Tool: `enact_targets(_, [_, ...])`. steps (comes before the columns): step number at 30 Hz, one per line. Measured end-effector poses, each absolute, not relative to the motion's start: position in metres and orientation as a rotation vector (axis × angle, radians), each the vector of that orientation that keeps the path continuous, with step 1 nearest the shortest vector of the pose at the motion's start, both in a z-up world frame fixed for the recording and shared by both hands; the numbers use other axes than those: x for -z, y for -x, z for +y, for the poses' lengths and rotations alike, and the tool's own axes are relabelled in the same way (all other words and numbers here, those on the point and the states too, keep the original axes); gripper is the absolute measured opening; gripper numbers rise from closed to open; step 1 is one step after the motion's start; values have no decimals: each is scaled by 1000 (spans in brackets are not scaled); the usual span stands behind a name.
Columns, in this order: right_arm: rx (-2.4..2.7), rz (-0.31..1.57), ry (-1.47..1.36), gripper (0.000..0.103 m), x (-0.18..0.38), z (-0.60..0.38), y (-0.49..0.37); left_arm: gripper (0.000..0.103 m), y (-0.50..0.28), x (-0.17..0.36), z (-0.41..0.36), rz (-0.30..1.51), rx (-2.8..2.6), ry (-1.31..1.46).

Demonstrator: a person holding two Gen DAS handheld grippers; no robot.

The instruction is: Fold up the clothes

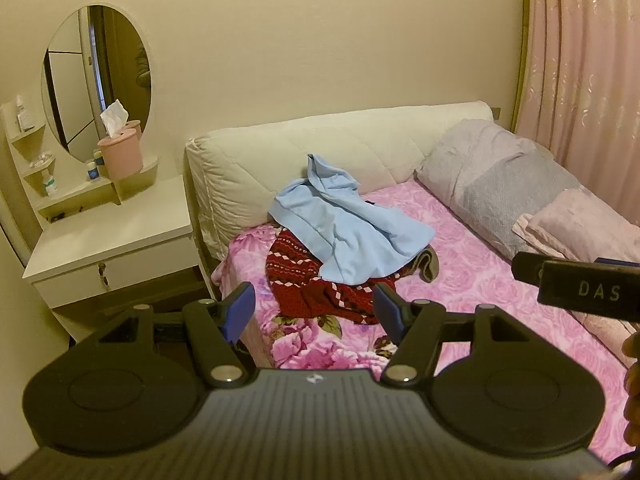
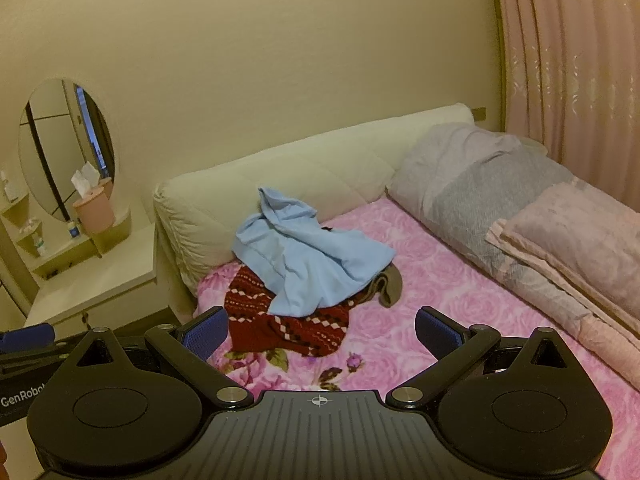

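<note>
Bed (image 1: 472, 280): covered by a pink floral sheet, it fills the centre and right of both views.
Headboard (image 2: 304, 168): cream and padded, standing against the wall behind the clothes.
Curtain (image 1: 580, 60): pink, hanging at the right edge.
Bedding (image 2: 480, 196): a grey pillow and folded pink quilts lie along the right side of the bed.
Dresser (image 1: 108, 240): white, just left of the bed, with an oval mirror (image 1: 96, 80) and a pink tissue holder (image 1: 120, 152).
Clothes pile: unfolded, near the headboard on the bed's left part.
Light blue garment (image 1: 348, 232): crumpled on top of the pile, one end propped against the headboard.
Red patterned sweater (image 2: 288, 320): beneath the blue garment, spread toward the grippers.
Olive-grey piece (image 2: 390, 286): poking out at the pile's right edge.
Left gripper (image 1: 314, 312): jaws spread apart, holding nothing, short of the sweater.
Right gripper (image 2: 320, 332): jaws wide apart, empty, above the sheet.
</note>
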State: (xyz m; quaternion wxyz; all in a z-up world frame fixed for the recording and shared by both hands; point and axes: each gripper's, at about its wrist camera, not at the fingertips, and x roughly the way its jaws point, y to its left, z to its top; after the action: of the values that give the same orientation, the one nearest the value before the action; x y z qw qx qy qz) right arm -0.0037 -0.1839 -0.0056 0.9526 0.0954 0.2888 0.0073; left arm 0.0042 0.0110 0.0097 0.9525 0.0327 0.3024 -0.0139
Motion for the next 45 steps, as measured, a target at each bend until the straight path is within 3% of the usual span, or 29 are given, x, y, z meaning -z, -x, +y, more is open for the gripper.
enact_targets(18, [21, 582, -249, 102, 15, -193, -62, 62, -79, 7, 24, 644, 53, -81])
enact_targets(45, [291, 954, -467, 102, 177, -220, -398, 61, -471, 150, 64, 974, 254, -110])
